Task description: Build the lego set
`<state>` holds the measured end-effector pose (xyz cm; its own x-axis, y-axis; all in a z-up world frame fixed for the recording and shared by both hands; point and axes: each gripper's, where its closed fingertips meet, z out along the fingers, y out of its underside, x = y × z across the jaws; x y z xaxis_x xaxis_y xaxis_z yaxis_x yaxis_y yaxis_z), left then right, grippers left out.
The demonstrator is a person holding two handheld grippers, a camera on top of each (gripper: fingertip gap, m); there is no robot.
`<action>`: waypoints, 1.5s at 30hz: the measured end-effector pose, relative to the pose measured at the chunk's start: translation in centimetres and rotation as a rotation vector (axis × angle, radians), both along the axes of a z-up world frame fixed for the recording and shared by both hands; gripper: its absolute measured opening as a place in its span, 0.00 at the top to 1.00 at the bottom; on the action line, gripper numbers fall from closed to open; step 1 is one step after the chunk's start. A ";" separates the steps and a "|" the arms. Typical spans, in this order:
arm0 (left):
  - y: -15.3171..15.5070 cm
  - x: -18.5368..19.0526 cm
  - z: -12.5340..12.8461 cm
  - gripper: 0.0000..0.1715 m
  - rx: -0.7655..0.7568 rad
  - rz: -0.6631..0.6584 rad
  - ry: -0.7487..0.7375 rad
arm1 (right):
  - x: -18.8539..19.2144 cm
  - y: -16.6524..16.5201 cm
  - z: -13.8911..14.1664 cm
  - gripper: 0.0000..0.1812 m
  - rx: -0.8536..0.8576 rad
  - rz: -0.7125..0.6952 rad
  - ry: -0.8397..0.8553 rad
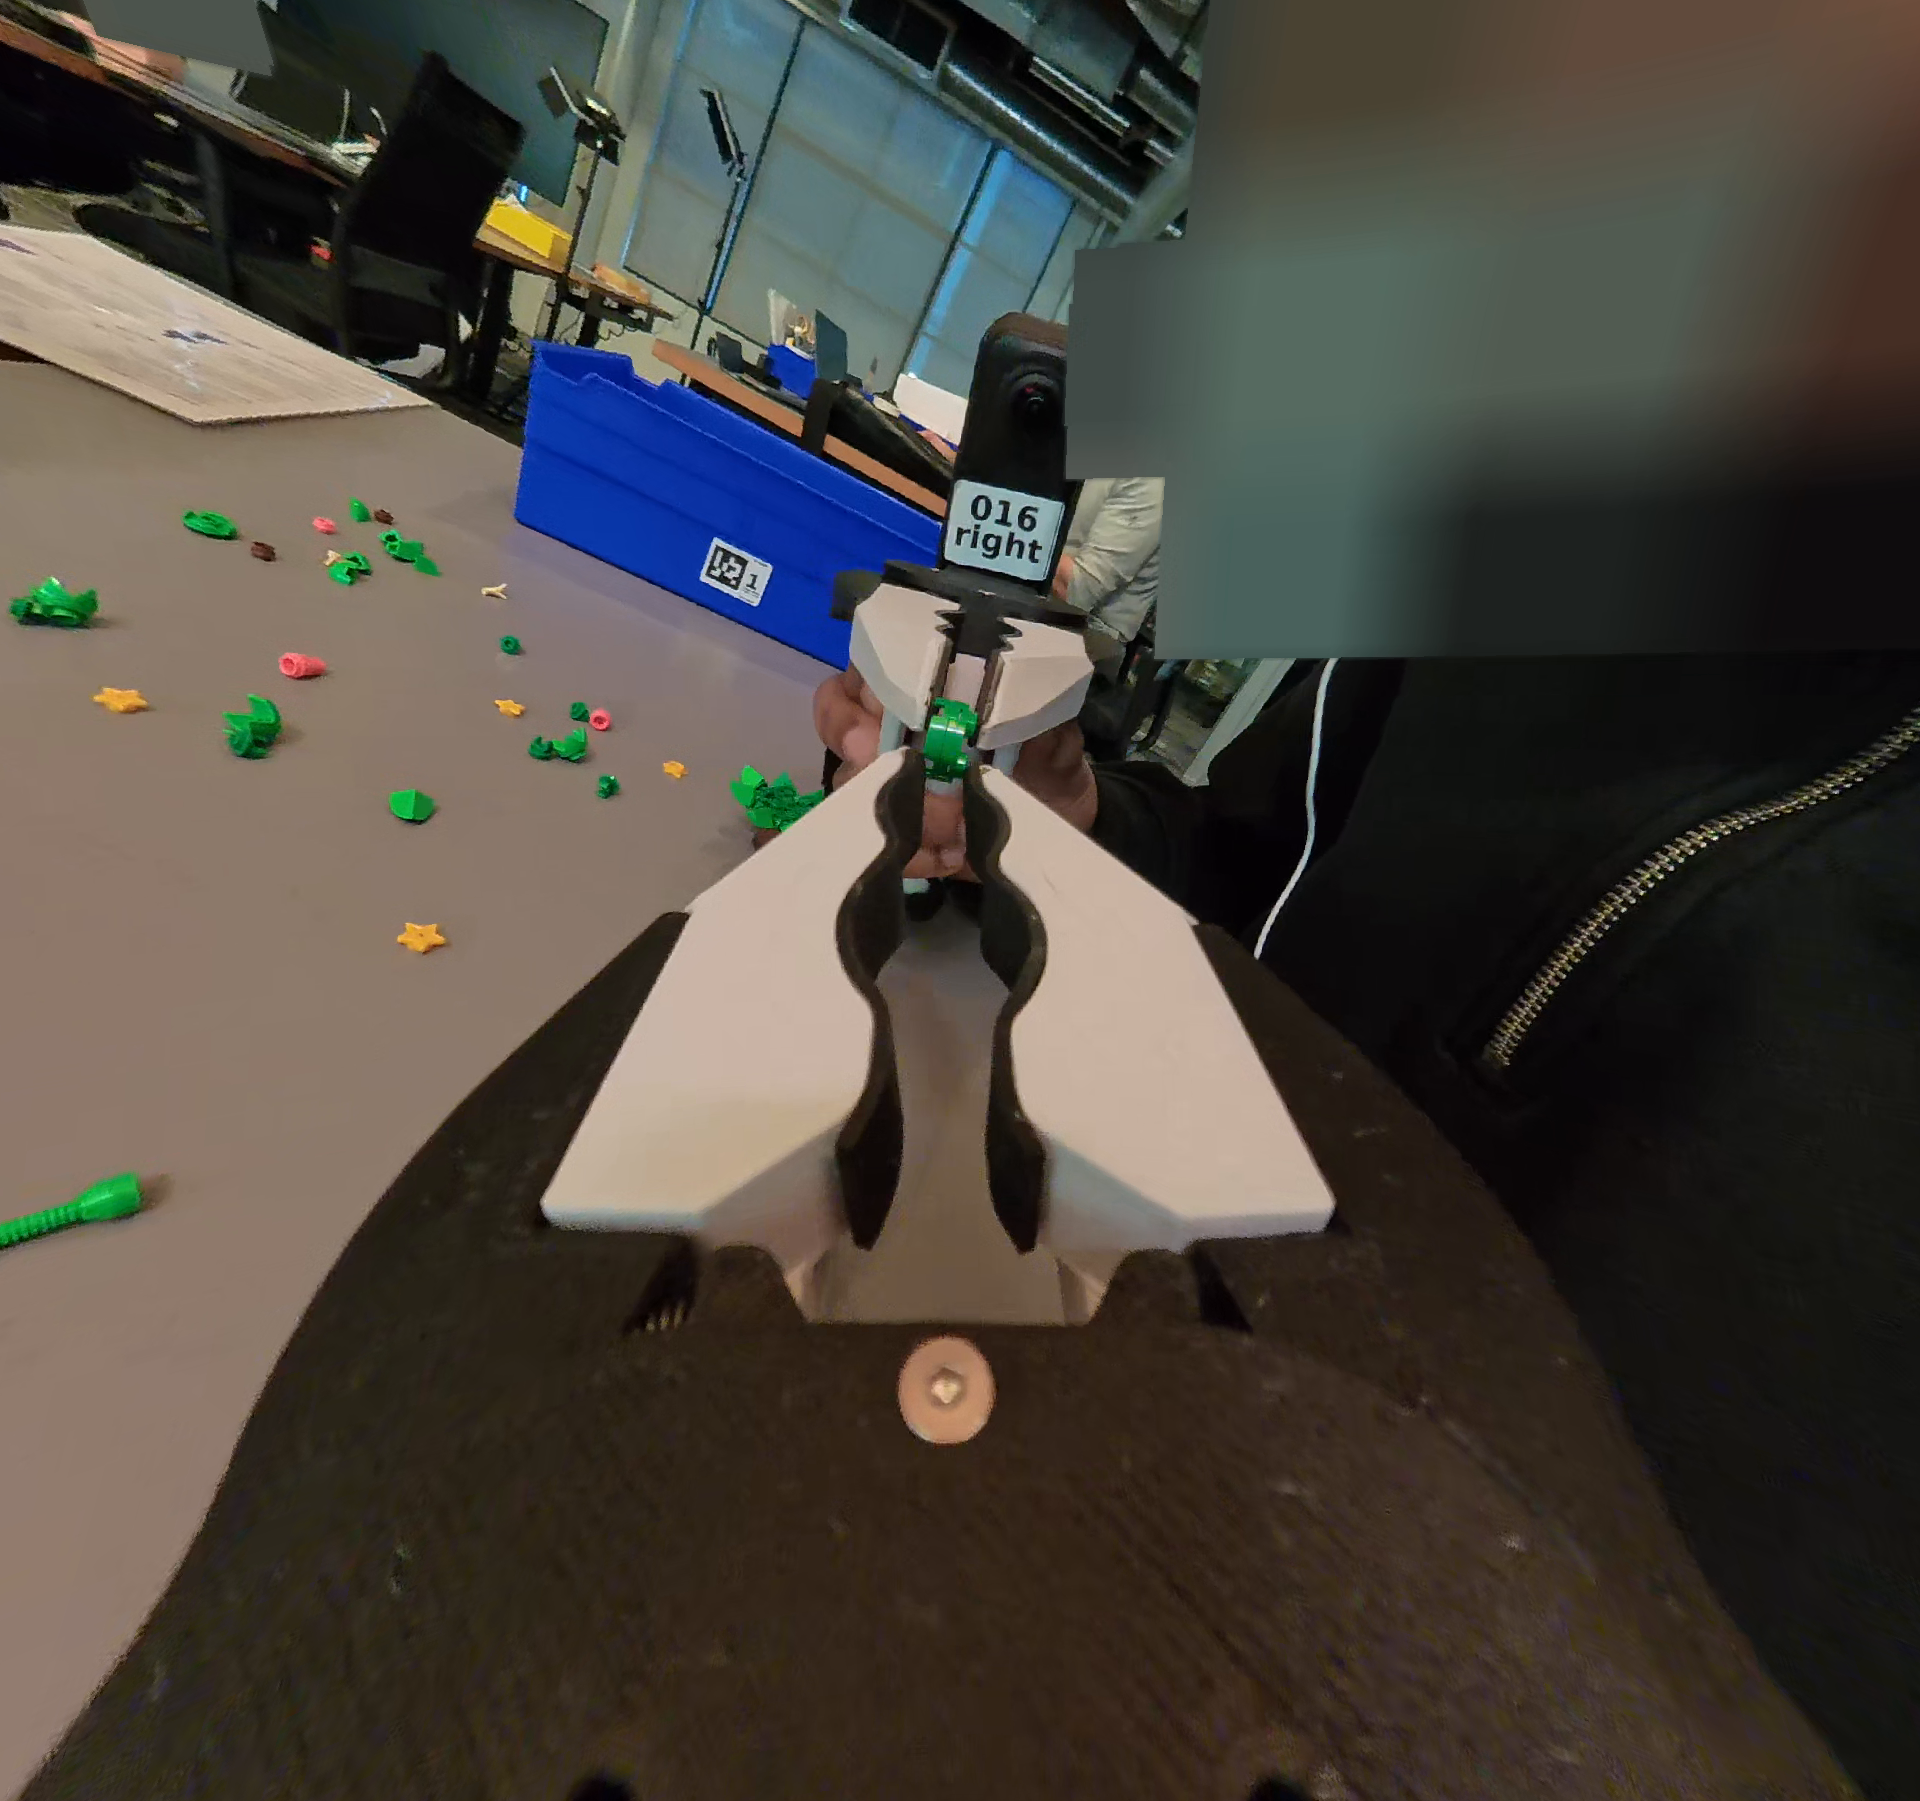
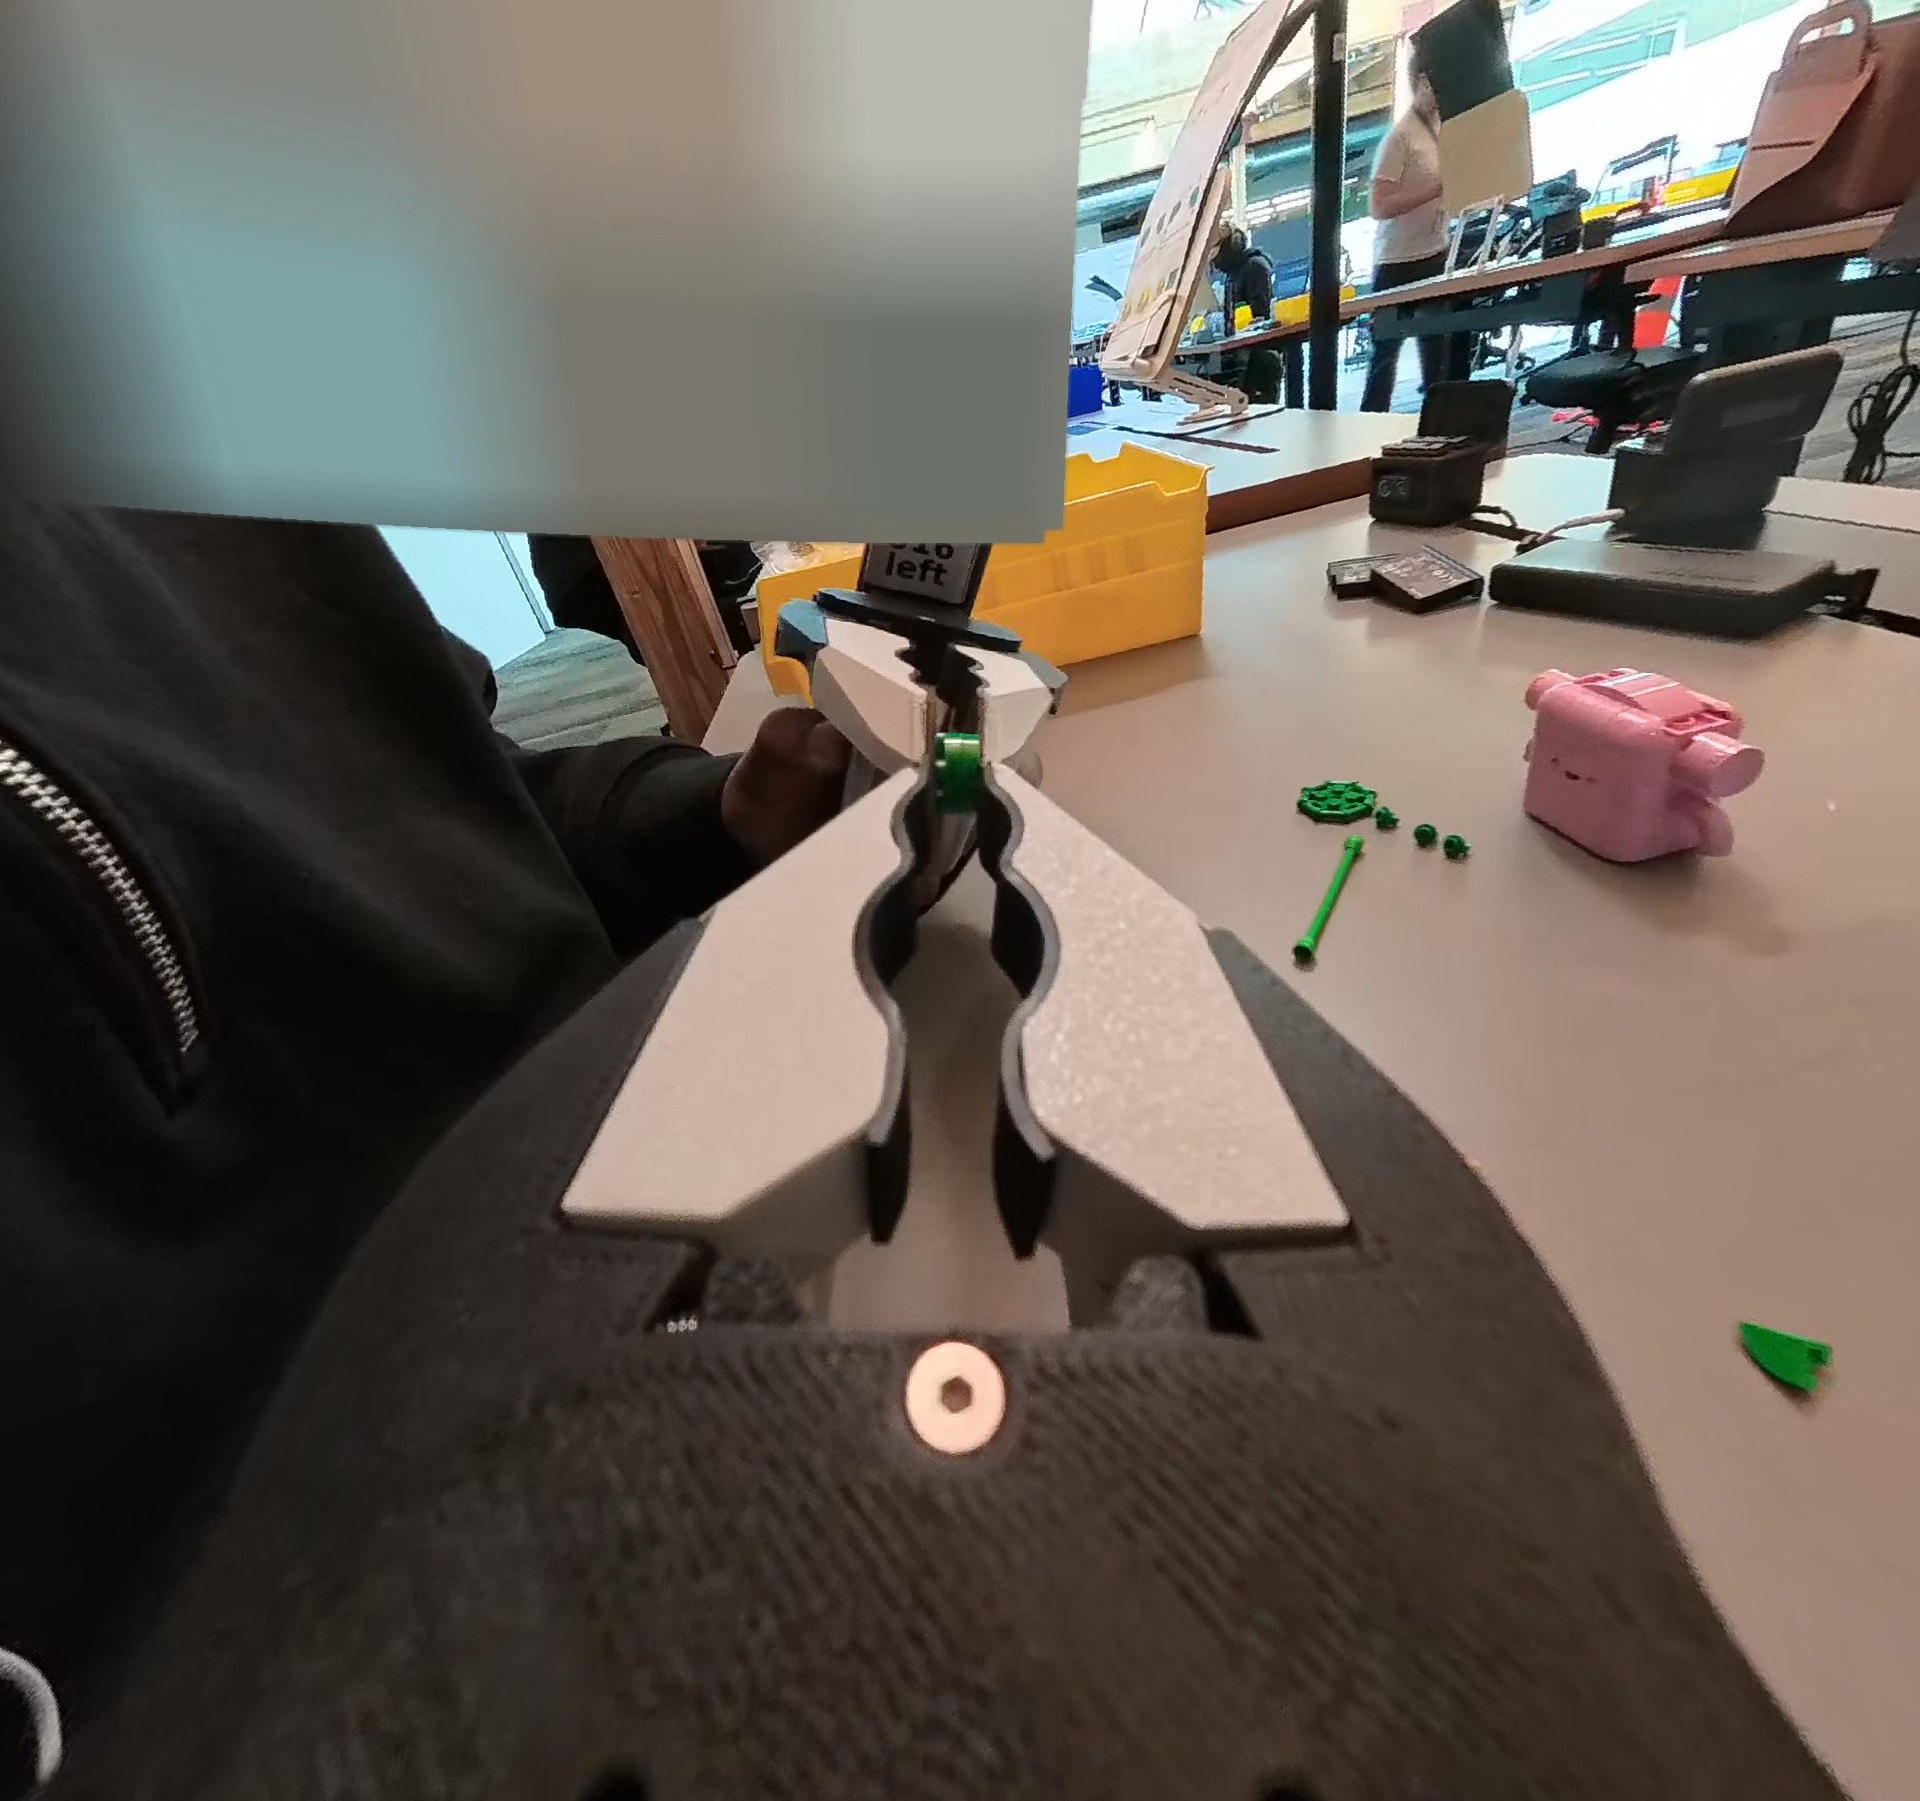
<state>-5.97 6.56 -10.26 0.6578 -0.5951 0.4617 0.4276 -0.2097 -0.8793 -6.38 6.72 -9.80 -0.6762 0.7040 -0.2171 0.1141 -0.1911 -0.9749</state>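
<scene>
My left gripper (image 1: 940, 764) and my right gripper (image 1: 961, 712) meet tip to tip above the grey table (image 1: 260, 972). A small green lego piece (image 1: 948, 735) sits pinched where the tips meet. Both pairs of fingers are closed onto it. In the right wrist view the same green piece (image 2: 956, 769) stands at the tips of my right gripper (image 2: 951, 787), with my left gripper (image 2: 951, 728) facing it just behind. I cannot tell whether it is one piece or two joined. A hand holds each gripper.
Loose green, pink and yellow star pieces (image 1: 416, 806) lie scattered left of a blue bin (image 1: 675, 494), with a green rod-like piece (image 1: 83, 1206) nearer. A pink lego block (image 2: 1621, 764), green wheel (image 2: 1335, 801), green rod (image 2: 1330, 894), green leaf (image 2: 1782, 1351), yellow bin (image 2: 1101, 546) and black devices (image 2: 1652, 577) are on the right. Both grippers' tips are close together, under 4 cm apart.
</scene>
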 end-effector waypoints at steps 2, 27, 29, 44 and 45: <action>0.1 -0.1 0.0 0.98 0.003 0.006 0.000 | -0.1 0.0 -0.1 0.97 0.013 -0.005 0.000; -0.4 0.2 0.4 1.00 0.017 -0.038 -0.023 | 0.1 -0.6 -0.5 0.95 -0.032 0.048 -0.030; -0.3 0.3 0.2 0.99 0.020 -0.022 0.011 | 0.1 -0.4 -0.5 0.95 -0.056 0.055 -0.045; -0.6 0.7 0.1 0.99 0.070 0.025 0.173 | 0.3 -1.1 -0.9 0.95 -0.184 0.149 -0.152; -0.7 0.7 0.1 0.99 0.069 0.021 0.169 | 0.3 -1.1 -0.8 0.95 -0.176 0.144 -0.142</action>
